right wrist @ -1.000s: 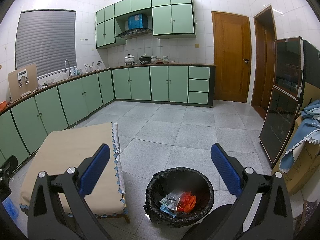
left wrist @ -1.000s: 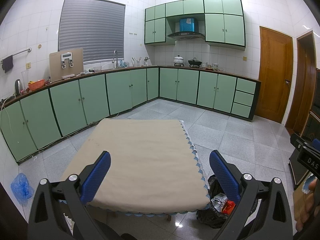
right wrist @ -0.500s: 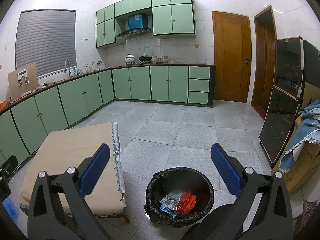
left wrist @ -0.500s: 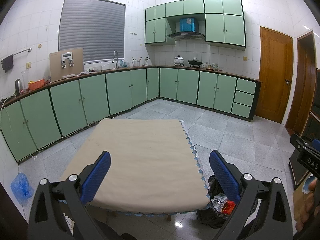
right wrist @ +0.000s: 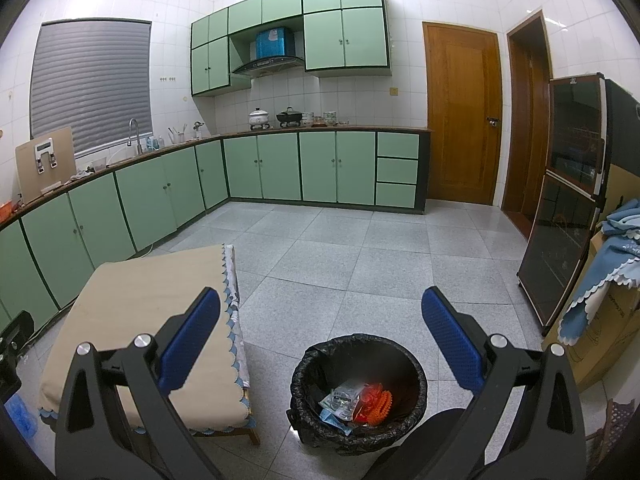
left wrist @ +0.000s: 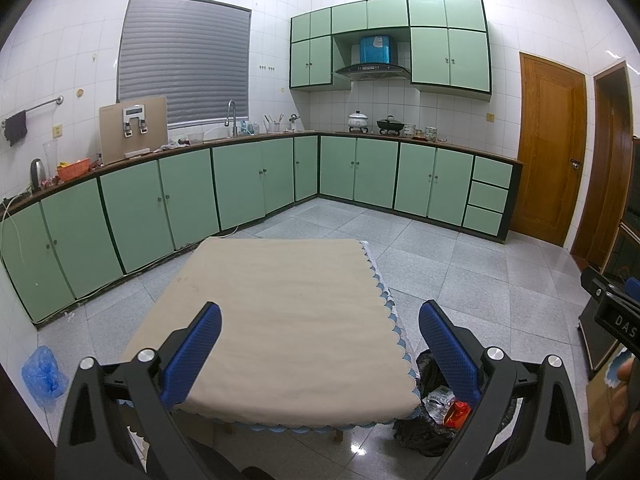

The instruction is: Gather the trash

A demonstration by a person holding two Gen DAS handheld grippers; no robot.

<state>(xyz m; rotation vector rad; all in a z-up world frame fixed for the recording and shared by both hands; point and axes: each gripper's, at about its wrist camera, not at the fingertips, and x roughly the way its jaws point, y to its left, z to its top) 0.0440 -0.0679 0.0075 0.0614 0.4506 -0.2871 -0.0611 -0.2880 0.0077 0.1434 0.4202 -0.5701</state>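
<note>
Both my grippers, left [left wrist: 316, 344] and right [right wrist: 320, 336], gape empty (risk: knocking over the black-lined round bin [right wrist: 416, 376]).

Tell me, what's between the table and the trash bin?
Only bare grey floor tile between the table and the trash bin, seen in the right wrist view.
</note>
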